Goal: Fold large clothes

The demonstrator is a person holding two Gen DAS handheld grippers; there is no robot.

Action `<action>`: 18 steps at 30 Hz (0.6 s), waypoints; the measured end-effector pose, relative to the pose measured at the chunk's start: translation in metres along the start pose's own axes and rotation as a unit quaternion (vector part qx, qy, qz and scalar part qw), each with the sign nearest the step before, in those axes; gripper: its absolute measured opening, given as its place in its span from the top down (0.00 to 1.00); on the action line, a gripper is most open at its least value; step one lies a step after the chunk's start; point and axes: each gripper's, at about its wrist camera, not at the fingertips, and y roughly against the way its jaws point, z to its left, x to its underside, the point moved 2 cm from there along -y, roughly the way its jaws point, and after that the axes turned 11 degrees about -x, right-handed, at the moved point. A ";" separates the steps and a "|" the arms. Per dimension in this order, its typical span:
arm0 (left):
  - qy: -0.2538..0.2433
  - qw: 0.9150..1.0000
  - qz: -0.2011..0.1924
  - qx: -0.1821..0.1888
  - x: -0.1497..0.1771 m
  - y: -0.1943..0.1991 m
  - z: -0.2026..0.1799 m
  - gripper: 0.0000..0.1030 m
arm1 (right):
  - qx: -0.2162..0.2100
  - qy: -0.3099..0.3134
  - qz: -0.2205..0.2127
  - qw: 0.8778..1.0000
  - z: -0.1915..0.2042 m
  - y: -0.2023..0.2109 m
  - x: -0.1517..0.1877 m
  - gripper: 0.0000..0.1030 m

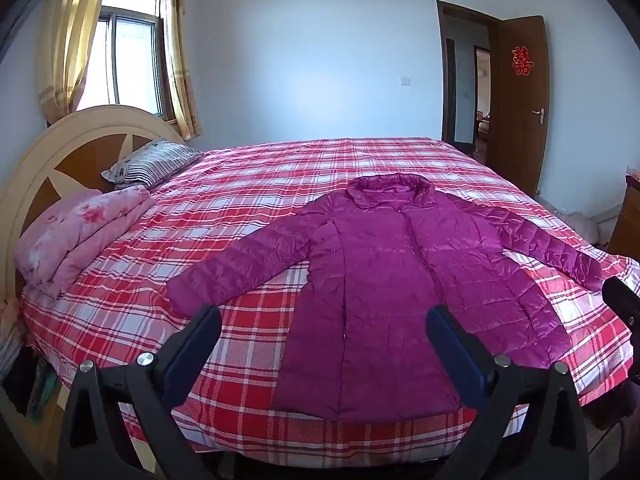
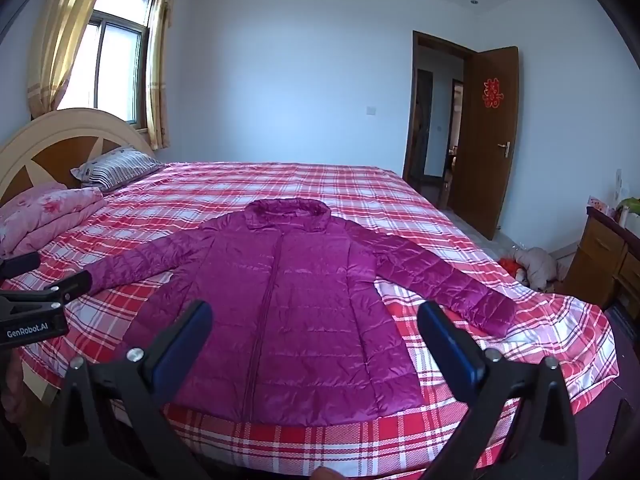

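Jacket flat on bed, both grippers wide and empty

I see the purple down jacket [image 1: 384, 280] spread front-up near the bed [image 1: 248, 184] edge; left gripper [image 1: 322, 340] and right gripper [image 2: 316, 332] hover apart from it. Likely light, puffy, slippery: I would pinch cuffs or hem. Open bedding lies far and left

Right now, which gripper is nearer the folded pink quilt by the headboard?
Left. The left gripper hangs over the bed's near edge on the side of the pink quilt; the right gripper sits farther toward the door side.
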 end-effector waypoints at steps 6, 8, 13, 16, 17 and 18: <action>0.002 1.000 0.002 0.001 0.000 0.001 -0.001 0.01 | 0.001 -0.003 0.002 1.000 -0.002 -0.002 0.001 0.00; 0.002 1.000 0.002 0.001 0.004 -0.004 0.002 0.01 | 0.001 -0.003 0.003 1.000 -0.002 -0.002 0.001 0.00; 0.002 1.000 0.002 0.001 0.003 -0.004 0.002 0.01 | 0.001 -0.004 0.004 1.000 -0.002 -0.002 0.001 0.00; 0.003 1.000 0.002 0.001 0.001 -0.003 0.002 0.01 | 0.001 -0.004 0.003 1.000 -0.002 -0.002 0.002 0.00; 0.003 1.000 0.002 0.000 0.001 -0.002 0.002 0.01 | 0.001 -0.004 0.003 1.000 -0.002 -0.002 0.002 0.00; 0.004 1.000 0.001 0.001 0.001 -0.002 0.002 0.01 | 0.000 -0.004 0.003 1.000 -0.002 -0.002 0.002 0.00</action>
